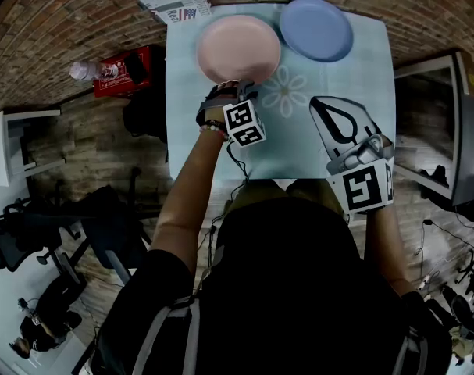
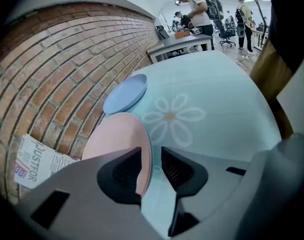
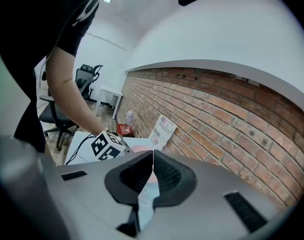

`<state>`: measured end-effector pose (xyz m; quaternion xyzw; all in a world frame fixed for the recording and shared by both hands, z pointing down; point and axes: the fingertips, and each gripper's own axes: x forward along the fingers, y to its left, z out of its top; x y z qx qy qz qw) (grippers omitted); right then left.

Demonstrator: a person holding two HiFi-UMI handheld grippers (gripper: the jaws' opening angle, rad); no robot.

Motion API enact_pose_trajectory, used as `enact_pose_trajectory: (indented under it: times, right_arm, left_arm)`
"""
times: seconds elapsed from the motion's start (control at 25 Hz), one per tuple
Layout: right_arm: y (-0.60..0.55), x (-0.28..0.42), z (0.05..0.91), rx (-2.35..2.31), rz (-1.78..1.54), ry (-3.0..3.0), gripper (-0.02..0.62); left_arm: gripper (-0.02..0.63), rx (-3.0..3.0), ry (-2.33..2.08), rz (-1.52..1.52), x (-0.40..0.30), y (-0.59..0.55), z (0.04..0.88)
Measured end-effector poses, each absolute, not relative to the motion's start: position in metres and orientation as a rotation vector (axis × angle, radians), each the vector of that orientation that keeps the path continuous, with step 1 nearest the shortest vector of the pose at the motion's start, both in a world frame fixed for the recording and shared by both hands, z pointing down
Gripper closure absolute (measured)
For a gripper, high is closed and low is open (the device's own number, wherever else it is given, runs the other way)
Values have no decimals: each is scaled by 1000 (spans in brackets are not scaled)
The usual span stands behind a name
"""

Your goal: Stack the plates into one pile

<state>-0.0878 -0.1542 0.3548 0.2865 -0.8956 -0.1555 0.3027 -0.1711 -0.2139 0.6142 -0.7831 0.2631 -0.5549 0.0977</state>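
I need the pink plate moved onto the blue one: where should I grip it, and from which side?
Pinch the pink plate by its near rim, coming in low from the person's side. It lies flat on the table, so only that thin edge fits between jaws; the left hand-held gripper has its open jaws astride it now.

left gripper: jaws apart, with the rim of the pink plate between them; a gap shows between the rim and one pad. the pink plate lies on the table, at the edge along the brick wall. the blue plate lies just beyond it at the same edge. a flower print marks the table beside both plates. a newspaper lies against the wall.
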Motion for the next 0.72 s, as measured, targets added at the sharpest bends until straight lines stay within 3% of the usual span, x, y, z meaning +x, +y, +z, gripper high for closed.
enact_pose_trajectory:
  times: [0.44, 0.48, 0.52, 0.72]
  right_arm:
    - [-138, -95, 373, 656, -425, -2403, 560]
    - [-138, -95, 372, 655, -420, -2409, 560]
    - [-139, -96, 372, 658, -415, -2414, 560]
    - [-140, -96, 373, 657, -403, -2425, 560]
  left_arm:
    - [474, -2311, 732, -1754, -176, -225, 646]
    - [483, -2300, 743, -1749, -177, -227, 646]
    - [544, -2286, 755, -1742, -178, -229, 645]
    - [555, -2246, 754, -1760, -182, -228, 642]
